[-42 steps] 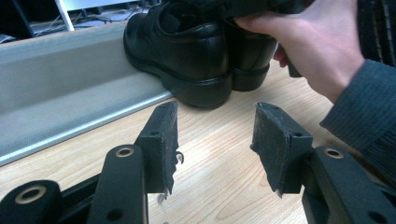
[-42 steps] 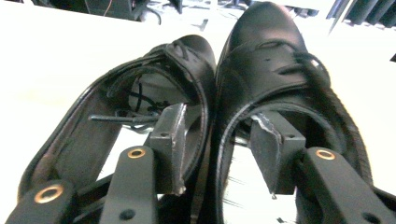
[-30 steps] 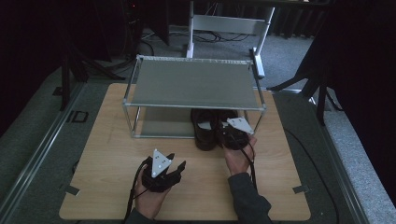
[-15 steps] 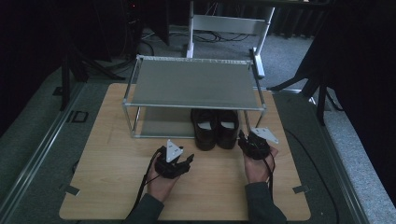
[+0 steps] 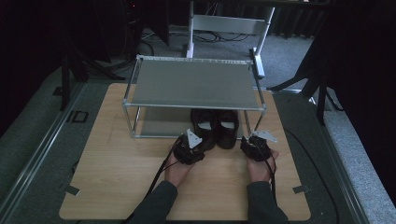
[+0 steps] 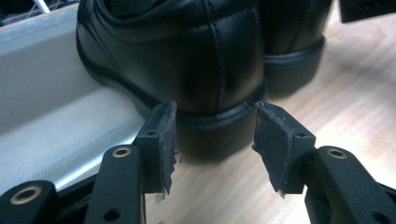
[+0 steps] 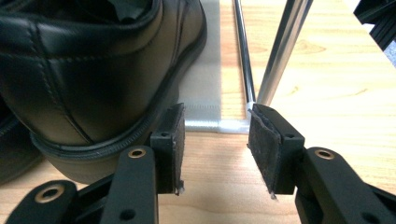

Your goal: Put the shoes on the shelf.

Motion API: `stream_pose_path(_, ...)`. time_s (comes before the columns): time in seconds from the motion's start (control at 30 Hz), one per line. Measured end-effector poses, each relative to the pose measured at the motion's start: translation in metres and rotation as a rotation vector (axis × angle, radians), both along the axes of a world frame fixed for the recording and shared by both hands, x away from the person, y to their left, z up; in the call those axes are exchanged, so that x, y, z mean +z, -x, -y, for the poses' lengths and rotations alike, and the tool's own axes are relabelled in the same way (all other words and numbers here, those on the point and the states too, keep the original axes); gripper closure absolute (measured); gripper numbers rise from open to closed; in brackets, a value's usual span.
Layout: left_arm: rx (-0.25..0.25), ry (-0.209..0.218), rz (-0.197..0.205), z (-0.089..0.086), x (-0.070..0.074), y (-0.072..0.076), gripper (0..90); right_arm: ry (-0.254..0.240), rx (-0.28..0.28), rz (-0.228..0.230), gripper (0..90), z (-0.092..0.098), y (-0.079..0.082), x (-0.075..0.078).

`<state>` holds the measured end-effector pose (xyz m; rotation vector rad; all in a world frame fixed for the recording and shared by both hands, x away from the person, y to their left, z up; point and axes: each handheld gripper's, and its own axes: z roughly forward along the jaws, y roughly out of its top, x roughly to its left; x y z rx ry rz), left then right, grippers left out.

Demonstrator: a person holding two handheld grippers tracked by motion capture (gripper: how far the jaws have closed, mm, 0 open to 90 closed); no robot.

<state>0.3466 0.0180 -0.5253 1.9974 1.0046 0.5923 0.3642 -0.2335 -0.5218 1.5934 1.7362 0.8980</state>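
A pair of black leather shoes (image 5: 215, 127) stood side by side on the lower shelf of a small metal rack (image 5: 195, 84), toes pointing in under the top shelf, heels sticking out over the front edge onto the wooden worktop (image 5: 116, 177).

A person sat at the near side with tongs in each hand. The left tongs (image 5: 196, 148) were just behind the heel of the left shoe (image 6: 187, 60); in the left gripper view their jaws were spread, one on either side of the heel, the pads (image 6: 164, 135) not pressing on it. The right tongs (image 5: 252, 143) sat beside the right shoe (image 7: 93, 70), near the rack's front right post (image 7: 280, 51). Their jaws were also spread, with bare worktop between them and the shoe's heel off to one side.

By my reckoning, the work with the shoes was at an approach stage: neither shoe was gripped, both rested on the shelf, and any lifting or shifting was still to come.

No brand, label or writing could be read on the shoes, rack or worktop.
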Motion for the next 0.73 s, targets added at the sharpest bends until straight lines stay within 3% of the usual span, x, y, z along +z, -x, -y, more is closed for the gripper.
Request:
stream_pose_path(0.07, 0.024, 0.0, -0.001, 0.003, 0.001, -0.005, 51.5, 0.005, 0.0, -0.005, 55.0, 0.001, 0.0, -0.002)
stream_pose_path(0.37, 0.018, 0.033, 0.003, 0.002, -0.002, -0.007, 51.5, 0.031, 0.019, -0.028, 54.3, -0.004, 0.001, -0.006)
stream_pose_path(0.53, 0.034, 0.04, -0.01, -0.02, 0.001, 0.003, 48.2, 0.021, 0.028, -0.045, 53.8, 0.0, 0.005, -0.004)
stream_pose_path(0.73, 0.102, 0.065, -0.033, -0.056, 0.001, 0.013, 47.9, 0.022, 0.031, -0.054, 52.2, 0.012, 0.01, 0.001)
